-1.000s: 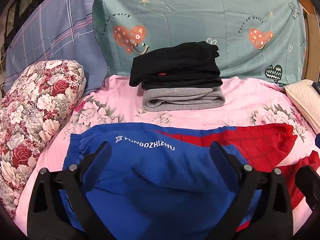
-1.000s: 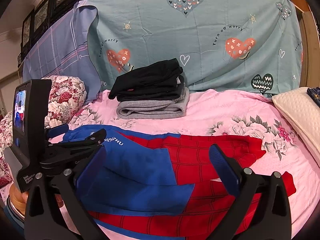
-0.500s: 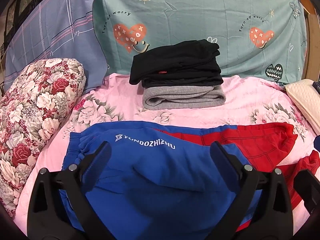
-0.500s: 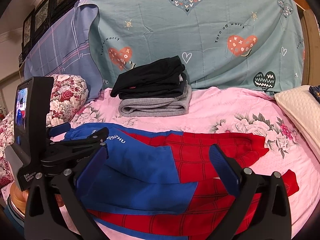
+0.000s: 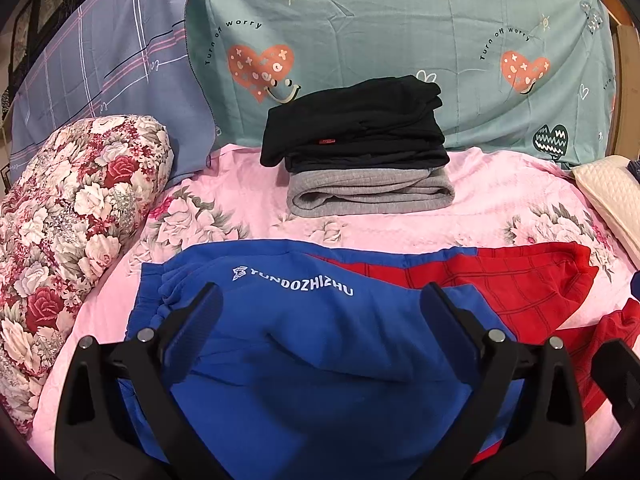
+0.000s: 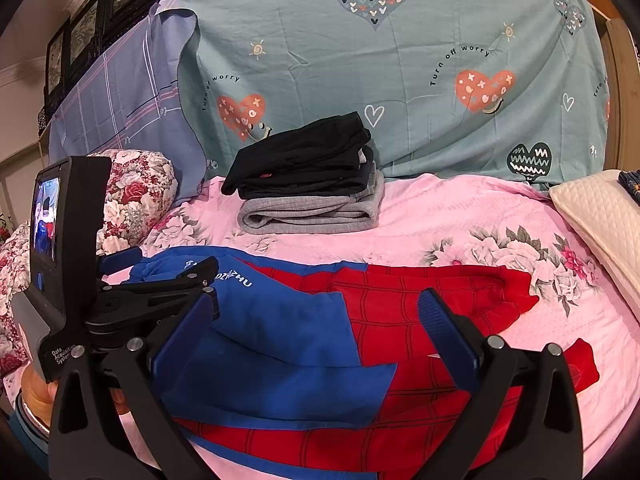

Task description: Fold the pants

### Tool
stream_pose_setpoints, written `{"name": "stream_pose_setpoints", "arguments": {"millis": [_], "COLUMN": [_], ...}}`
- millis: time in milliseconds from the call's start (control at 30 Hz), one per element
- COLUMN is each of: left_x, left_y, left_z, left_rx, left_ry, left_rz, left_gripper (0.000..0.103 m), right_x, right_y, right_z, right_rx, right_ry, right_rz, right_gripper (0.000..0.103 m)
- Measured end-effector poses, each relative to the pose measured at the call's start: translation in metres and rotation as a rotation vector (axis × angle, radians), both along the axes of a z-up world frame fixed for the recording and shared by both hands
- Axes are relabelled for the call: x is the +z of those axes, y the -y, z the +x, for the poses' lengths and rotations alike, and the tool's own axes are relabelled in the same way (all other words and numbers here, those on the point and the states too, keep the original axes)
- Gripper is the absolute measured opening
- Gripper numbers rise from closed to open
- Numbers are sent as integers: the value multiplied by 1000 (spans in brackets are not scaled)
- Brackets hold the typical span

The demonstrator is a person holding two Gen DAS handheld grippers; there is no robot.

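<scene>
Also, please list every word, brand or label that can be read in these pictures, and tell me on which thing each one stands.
"YUNDOZHIZHU": white print on the blue and red pants.
"Turn off worry": curved black print, repeated on the teal heart-print sheet.
"Data Acquisition System": white print on the left gripper body; the last letters are cut off.
Small red tag on the folded black pants: too small to read.
Left gripper's screen: no readable text.
</scene>
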State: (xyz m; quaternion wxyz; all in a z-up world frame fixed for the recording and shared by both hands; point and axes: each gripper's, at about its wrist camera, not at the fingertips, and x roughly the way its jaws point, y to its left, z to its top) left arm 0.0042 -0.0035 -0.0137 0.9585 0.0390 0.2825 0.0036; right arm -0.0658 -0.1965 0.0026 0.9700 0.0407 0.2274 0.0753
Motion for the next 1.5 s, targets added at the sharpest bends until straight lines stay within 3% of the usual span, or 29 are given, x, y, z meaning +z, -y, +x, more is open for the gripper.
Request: {"name": "stream_pose_setpoints", "arguments": {"millis": [1500], "left_x": [-6], "left_y": [1], "left_z": [0], "left_rx": [-1], "left_ry": [-19], "left_rz": [14], "left_gripper": [101], "right_x": [-3], "right_y": [-4], "right_z": [1], "right_rx": [11], "right_ry": [-14], "right_rz": [-2], "right_gripper": [102]}}
